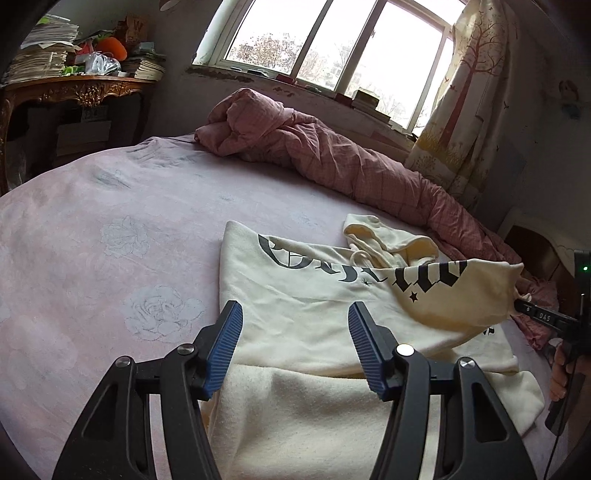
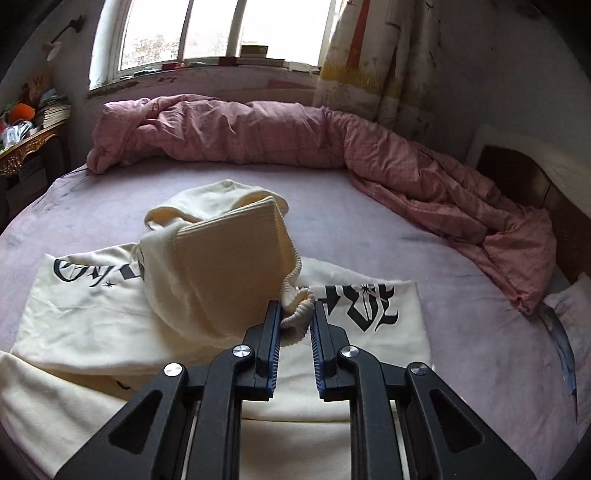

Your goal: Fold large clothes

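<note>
A cream hoodie (image 1: pixel 303 314) with black gothic lettering lies front up on the pink bedsheet (image 1: pixel 110 229), its hood (image 1: pixel 384 236) at the far side. My left gripper (image 1: pixel 295 321) is open and empty, hovering over the hoodie's lower body. My right gripper (image 2: pixel 295 314) is shut on the ribbed cuff (image 2: pixel 295 302) of the hoodie's sleeve (image 2: pixel 221 266) and holds the sleeve lifted across the chest. The right gripper also shows at the right edge of the left wrist view (image 1: pixel 517 306), holding the sleeve end.
A rumpled pink duvet (image 2: pixel 258 129) runs along the far and right side of the bed. Behind it are the window (image 2: pixel 184 33) and a curtain (image 2: pixel 373 55). A carved wooden table (image 1: pixel 74 88) with stacked papers stands at the left. A dark headboard (image 2: pixel 517 177) is at the right.
</note>
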`<state>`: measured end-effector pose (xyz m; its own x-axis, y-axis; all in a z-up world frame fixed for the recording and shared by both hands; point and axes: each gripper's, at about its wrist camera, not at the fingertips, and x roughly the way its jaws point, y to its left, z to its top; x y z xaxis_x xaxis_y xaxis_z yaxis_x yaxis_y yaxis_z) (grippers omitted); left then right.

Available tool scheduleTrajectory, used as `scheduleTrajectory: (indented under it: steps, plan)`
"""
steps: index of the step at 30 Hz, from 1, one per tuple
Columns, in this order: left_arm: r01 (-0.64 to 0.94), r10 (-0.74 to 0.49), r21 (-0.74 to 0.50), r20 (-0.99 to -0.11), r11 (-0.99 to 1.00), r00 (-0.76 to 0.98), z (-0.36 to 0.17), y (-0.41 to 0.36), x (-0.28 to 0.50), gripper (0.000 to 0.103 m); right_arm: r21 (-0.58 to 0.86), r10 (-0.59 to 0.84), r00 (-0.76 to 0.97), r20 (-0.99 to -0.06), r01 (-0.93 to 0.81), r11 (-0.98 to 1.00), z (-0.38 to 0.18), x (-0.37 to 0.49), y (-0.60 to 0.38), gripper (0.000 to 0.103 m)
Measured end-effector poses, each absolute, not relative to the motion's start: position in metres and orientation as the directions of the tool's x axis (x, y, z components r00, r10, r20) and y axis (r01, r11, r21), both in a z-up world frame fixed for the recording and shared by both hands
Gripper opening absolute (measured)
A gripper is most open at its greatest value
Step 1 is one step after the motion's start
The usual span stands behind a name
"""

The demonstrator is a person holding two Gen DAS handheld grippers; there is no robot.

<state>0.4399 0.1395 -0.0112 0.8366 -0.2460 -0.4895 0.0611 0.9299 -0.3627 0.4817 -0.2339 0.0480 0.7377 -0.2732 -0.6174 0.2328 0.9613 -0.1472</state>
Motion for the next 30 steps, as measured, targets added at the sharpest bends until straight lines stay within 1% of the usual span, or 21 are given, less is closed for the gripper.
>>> scheduleTrajectory:
  steps: [3,5,8,9,10,12,13,14,17,18,19,20,21,23,24,26,27,29,30]
  plan:
    - [0.055,-0.225,-0.333,-0.499,0.941,0.837,-0.012,0.135,0.442,0.058,-0.076,-0.258,0.684,-0.682,0.285,0.955,0.018,0.5,-0.258,0.017]
    - [0.062,-0.227,-0.325,-0.499,0.944,0.836,-0.012,0.132,0.442,0.058,-0.011,-0.222,0.665,-0.713,0.306,0.952,0.003,0.507,-0.277,0.019]
    - [0.067,-0.22,-0.305,-0.503,0.95,0.836,-0.012,0.126,0.445,0.058,0.017,-0.239,0.652,-0.72,0.361,0.933,-0.009,0.511,-0.304,0.024]
    - [0.067,-0.215,-0.295,-0.505,0.953,0.836,-0.013,0.124,0.446,0.058,0.022,-0.245,0.658,-0.711,0.37,0.929,-0.01,0.509,-0.313,0.029]
    - [0.065,-0.208,-0.285,-0.507,0.956,0.836,-0.013,0.122,0.447,0.058,0.029,-0.247,0.667,-0.702,0.374,0.927,-0.011,0.508,-0.32,0.037]
    - [0.059,-0.198,-0.274,-0.513,0.96,0.835,-0.014,0.121,0.448,0.058,0.04,-0.269,0.687,-0.676,0.398,0.916,-0.011,0.5,-0.334,0.05]
    - [0.058,-0.196,-0.272,-0.514,0.961,0.835,-0.015,0.12,0.448,0.058,0.05,-0.268,0.695,-0.667,0.401,0.915,-0.011,0.498,-0.34,0.05]
    - [0.056,-0.194,-0.271,-0.515,0.961,0.835,-0.015,0.12,0.449,0.058,0.071,-0.243,0.704,-0.667,0.385,0.92,-0.011,0.496,-0.345,0.05]
    - [0.044,-0.187,-0.273,-0.523,0.961,0.831,-0.017,0.119,0.451,0.058,0.149,-0.102,0.716,-0.69,0.279,0.949,-0.014,0.499,-0.351,0.051]
    - [0.041,-0.184,-0.271,-0.528,0.962,0.829,-0.019,0.118,0.451,0.058,0.161,-0.053,0.701,-0.711,0.236,0.958,-0.018,0.504,-0.348,0.056]
    - [0.041,-0.181,-0.265,-0.533,0.963,0.826,-0.02,0.118,0.452,0.058,0.162,-0.013,0.676,-0.737,0.195,0.967,-0.022,0.511,-0.344,0.063]
    - [0.04,-0.175,-0.253,-0.538,0.967,0.824,-0.021,0.116,0.452,0.058,0.147,-0.001,0.651,-0.759,0.173,0.974,-0.028,0.517,-0.339,0.065]
    - [0.038,-0.166,-0.241,-0.542,0.97,0.824,-0.023,0.115,0.452,0.058,0.105,-0.041,0.633,-0.773,0.191,0.976,-0.033,0.522,-0.335,0.065]
    - [0.033,-0.158,-0.232,-0.545,0.972,0.824,-0.024,0.114,0.453,0.058,0.031,-0.158,0.622,-0.767,0.281,0.959,-0.039,0.528,-0.335,0.065]
    - [0.036,-0.161,-0.233,-0.544,0.972,0.823,-0.025,0.114,0.453,0.058,0.031,-0.191,0.628,-0.755,0.325,0.945,-0.04,0.528,-0.336,0.065]
    - [0.058,-0.173,-0.225,-0.538,0.973,0.825,-0.032,0.113,0.455,0.058,0.07,-0.174,0.652,-0.738,0.33,0.941,-0.043,0.528,-0.334,0.065]
    - [0.064,-0.178,-0.218,-0.559,0.974,0.81,-0.037,0.112,0.459,0.058,0.088,-0.133,0.658,-0.742,0.292,0.953,-0.044,0.53,-0.331,0.065]
    - [0.048,-0.163,-0.204,-0.602,0.978,0.782,-0.044,0.11,0.466,0.058,0.069,-0.114,0.641,-0.759,0.253,0.965,-0.048,0.534,-0.329,0.046]
    - [0.042,-0.157,-0.2,-0.607,0.979,0.779,-0.045,0.11,0.467,0.058,0.034,-0.137,0.62,-0.772,0.255,0.966,-0.05,0.537,-0.328,0.028]
